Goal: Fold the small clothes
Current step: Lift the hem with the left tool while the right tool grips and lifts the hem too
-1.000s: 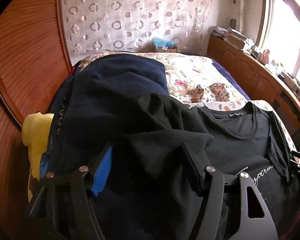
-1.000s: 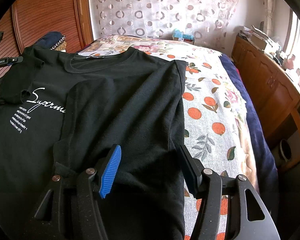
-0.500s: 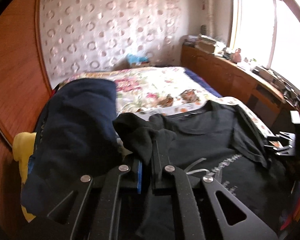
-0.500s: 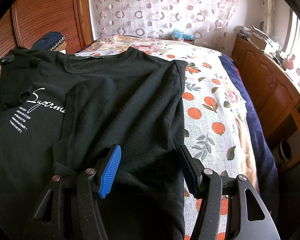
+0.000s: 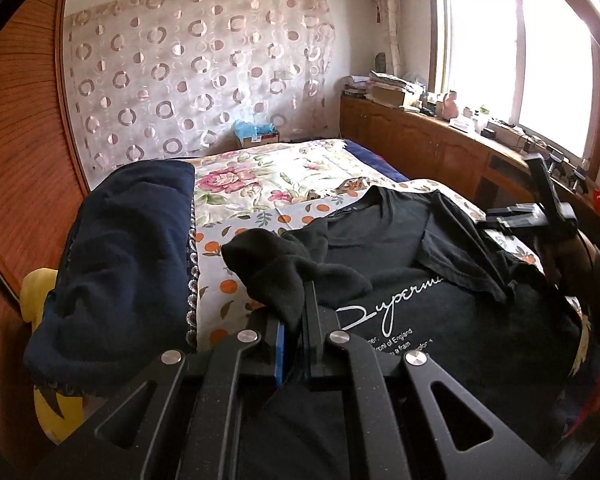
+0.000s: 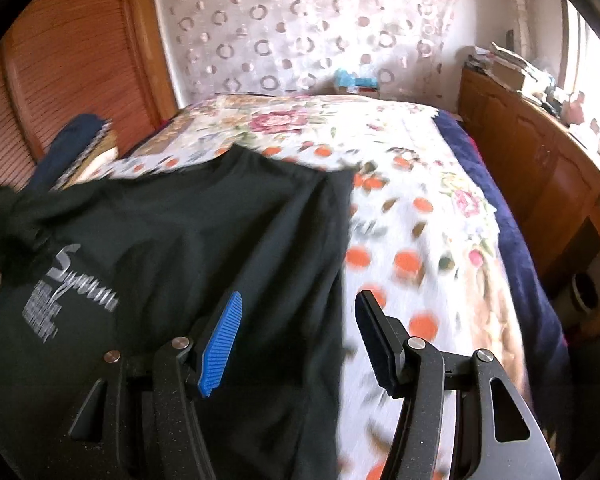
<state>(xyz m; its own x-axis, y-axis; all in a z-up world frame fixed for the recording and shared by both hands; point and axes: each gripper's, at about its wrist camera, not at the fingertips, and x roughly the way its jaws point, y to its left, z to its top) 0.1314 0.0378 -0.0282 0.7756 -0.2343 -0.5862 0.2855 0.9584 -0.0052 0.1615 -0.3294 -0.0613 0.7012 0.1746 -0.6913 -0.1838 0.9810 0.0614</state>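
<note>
Left gripper (image 5: 296, 320), open 1.0 s ago, now clamps the black T-shirt (image 5: 440, 308) sleeve, lifted clear of the navy garment (image 5: 128, 248). Right gripper (image 6: 296, 340) view now motion-blurred.

The left gripper (image 5: 300, 320) is seen at 6 o'clock, jaws clamped together. The right gripper (image 6: 300, 336) is held with jaws parted.
</note>
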